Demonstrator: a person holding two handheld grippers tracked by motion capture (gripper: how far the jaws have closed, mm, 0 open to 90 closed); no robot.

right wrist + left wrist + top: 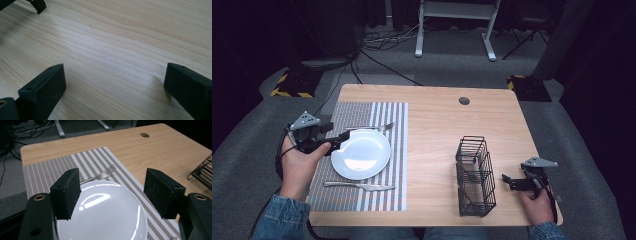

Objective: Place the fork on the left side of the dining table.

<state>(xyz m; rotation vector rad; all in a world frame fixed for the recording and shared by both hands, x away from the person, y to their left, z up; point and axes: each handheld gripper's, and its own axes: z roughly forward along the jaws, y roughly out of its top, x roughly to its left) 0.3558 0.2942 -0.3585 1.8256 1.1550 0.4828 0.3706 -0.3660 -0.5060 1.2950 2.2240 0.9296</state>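
Left gripper fingers spread wide, straddling the plate rim to grasp it; right gripper fingers released over bare desk

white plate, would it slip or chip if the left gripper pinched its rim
The white plate looks glossy, so the pads may slip. Probably rigid and chip-prone if dropped. The left gripper is open above its rim.
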